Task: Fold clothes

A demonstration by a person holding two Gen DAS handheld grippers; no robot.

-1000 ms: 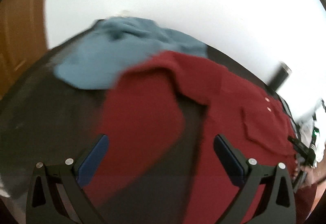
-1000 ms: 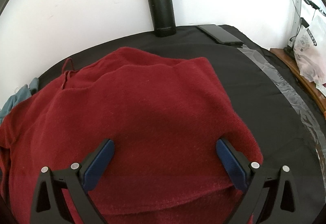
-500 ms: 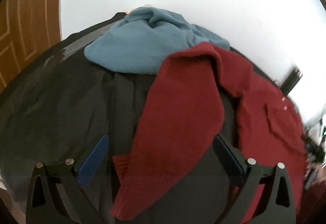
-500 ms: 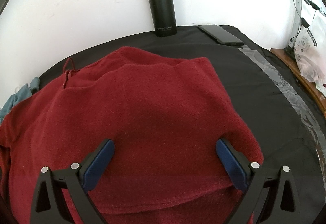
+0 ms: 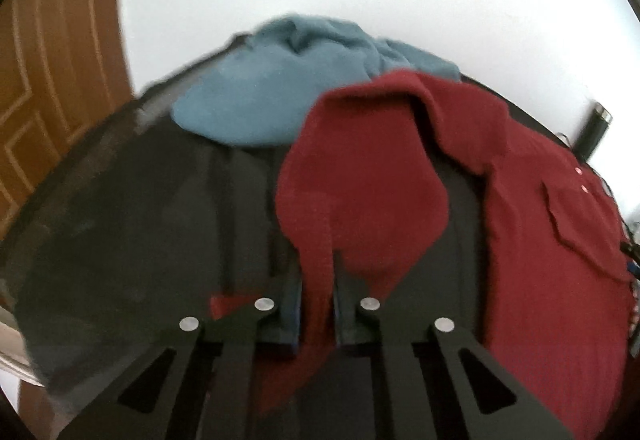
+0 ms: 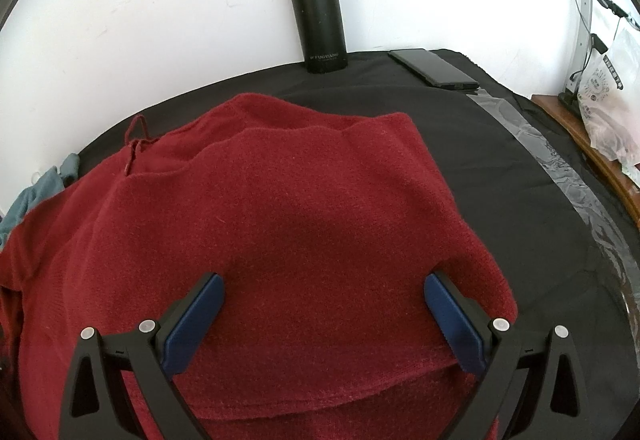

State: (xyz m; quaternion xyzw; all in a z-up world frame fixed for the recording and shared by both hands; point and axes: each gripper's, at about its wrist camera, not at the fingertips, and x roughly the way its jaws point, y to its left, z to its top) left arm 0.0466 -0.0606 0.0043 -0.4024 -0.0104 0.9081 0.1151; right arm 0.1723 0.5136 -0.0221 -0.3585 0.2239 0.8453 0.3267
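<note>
White wall backs a table (image 6: pixel 500 144) covered in black cloth, with a dark flask (image 6: pixel 318 12) and a phone (image 6: pixel 434 68) along its far edge. Red sweater (image 6: pixel 280 224) lies spread over the middle of the table; a blue garment (image 5: pixel 272 96) sits bunched at the far left corner.

Left gripper (image 5: pixel 316 304) is clamped on the red sleeve (image 5: pixel 360 184) near its cuff, fabric pinched between the pads. Right gripper (image 6: pixel 322 316) hovers over the sweater body with jaws spread wide, nothing between them.

Assessment: the sleeve is due to be carried across the body. Lift it enough to clear the table, lay it flat across the chest without twisting, and let the right gripper pin the body.

Sweater is thick, fuzzy knit, rumpled at the shoulder, with small pale buttons.
</note>
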